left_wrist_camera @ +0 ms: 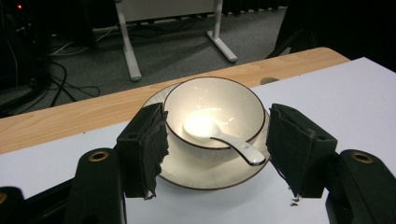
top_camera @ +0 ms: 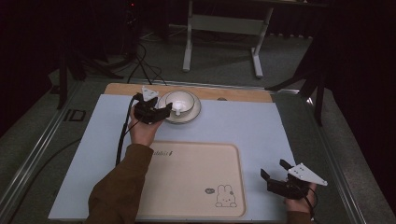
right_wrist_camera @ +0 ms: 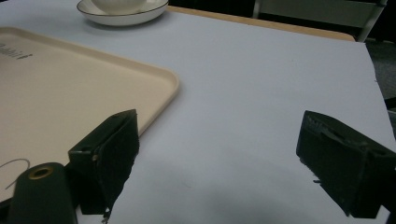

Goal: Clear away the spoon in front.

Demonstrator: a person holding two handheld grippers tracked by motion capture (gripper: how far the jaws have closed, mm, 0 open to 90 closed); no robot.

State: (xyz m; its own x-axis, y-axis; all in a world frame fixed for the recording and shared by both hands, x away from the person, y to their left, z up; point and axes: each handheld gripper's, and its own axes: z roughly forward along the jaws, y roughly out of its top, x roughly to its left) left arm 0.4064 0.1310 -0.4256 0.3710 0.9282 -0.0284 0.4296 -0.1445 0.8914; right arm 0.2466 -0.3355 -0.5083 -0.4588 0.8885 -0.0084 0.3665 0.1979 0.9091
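A white bowl (top_camera: pixel 180 101) with a dark rim stands on a matching saucer (top_camera: pixel 194 113) at the back of the table. A white spoon (left_wrist_camera: pixel 224 138) lies in the bowl (left_wrist_camera: pixel 215 109), its handle resting over the near rim. My left gripper (top_camera: pixel 162 112) is open just left of the saucer. In the left gripper view its jaws stand on either side of the bowl above the saucer (left_wrist_camera: pixel 210 176), and I cannot tell whether they touch. My right gripper (top_camera: pixel 274 169) is open and holds nothing, low over the white mat right of the beige tray (top_camera: pixel 191 177).
The tray (right_wrist_camera: pixel 70 88) has a rabbit drawing (top_camera: pixel 225 196) at its near right corner. A white mat (top_camera: pixel 252 126) covers the wooden table (top_camera: pixel 233 93). Beyond the table are a white desk frame (top_camera: pixel 222 23) and cables (top_camera: pixel 144 65) on the floor.
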